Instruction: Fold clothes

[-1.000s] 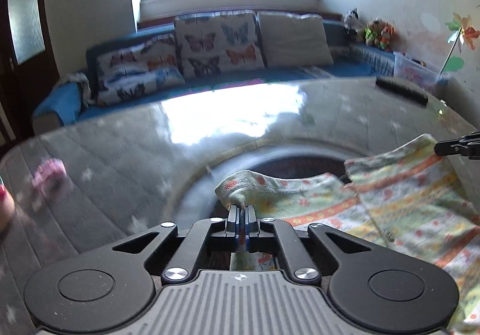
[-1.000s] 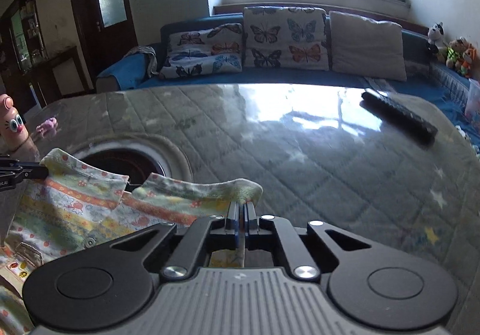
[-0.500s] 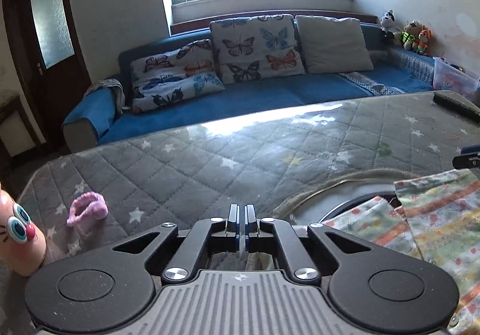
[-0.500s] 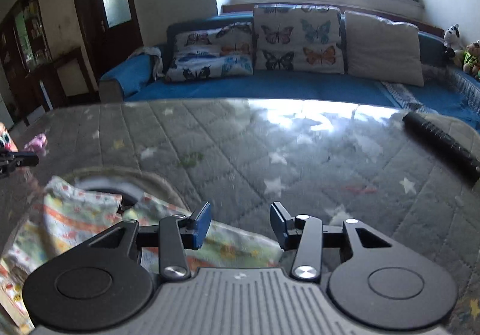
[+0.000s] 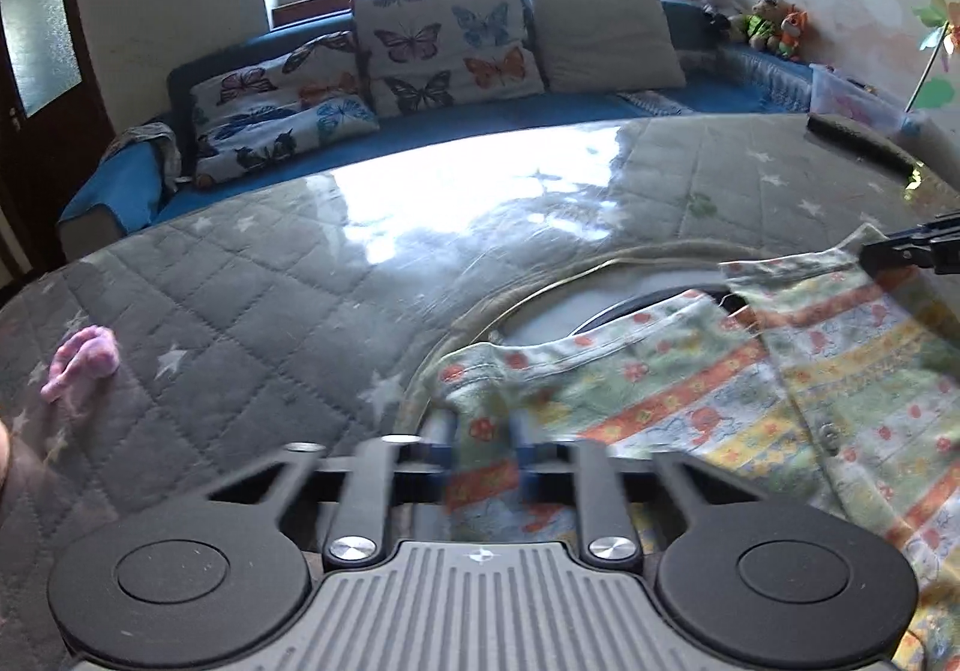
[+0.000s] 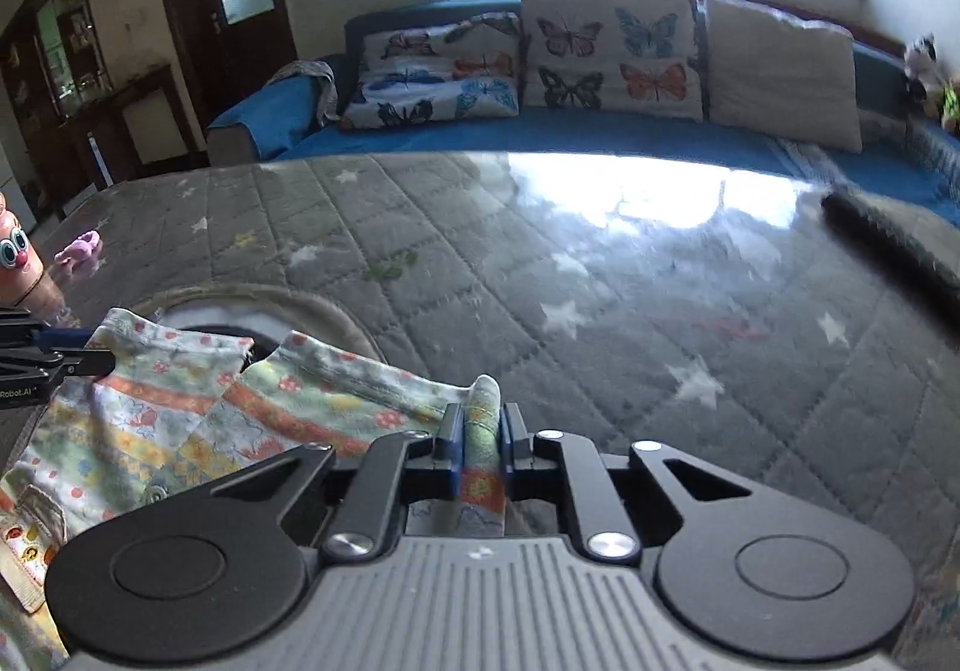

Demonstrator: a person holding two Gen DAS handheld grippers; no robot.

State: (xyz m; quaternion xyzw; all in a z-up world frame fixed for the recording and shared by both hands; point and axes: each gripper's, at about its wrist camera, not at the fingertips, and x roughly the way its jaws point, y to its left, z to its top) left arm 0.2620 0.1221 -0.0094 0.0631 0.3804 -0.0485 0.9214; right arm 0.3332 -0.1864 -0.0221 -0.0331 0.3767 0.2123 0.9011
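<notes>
A floral, striped garment (image 5: 690,389) lies spread on the grey quilted table (image 5: 252,311), partly over a round ring in the cover. My left gripper (image 5: 483,431) is at the garment's near left corner, with a bunch of cloth filling the gap between its blurred fingers. My right gripper (image 6: 480,431) is closing, and the garment (image 6: 180,419) has a rolled corner pinched between its pads. Each view also shows the other gripper at the opposite corner: the right gripper (image 5: 900,251) and the left gripper (image 6: 66,359).
A black remote (image 6: 888,239) lies on the table at the far right. A pink scrap (image 5: 81,356) and a toy with big eyes (image 6: 15,251) sit at the table's left side. A blue sofa (image 5: 480,125) with cushions runs behind the table.
Half a second ago my right jaws stood wide open over the garment's edge; now they grip it. My left gripper was shut over bare table; now cloth sits between its fingers.
</notes>
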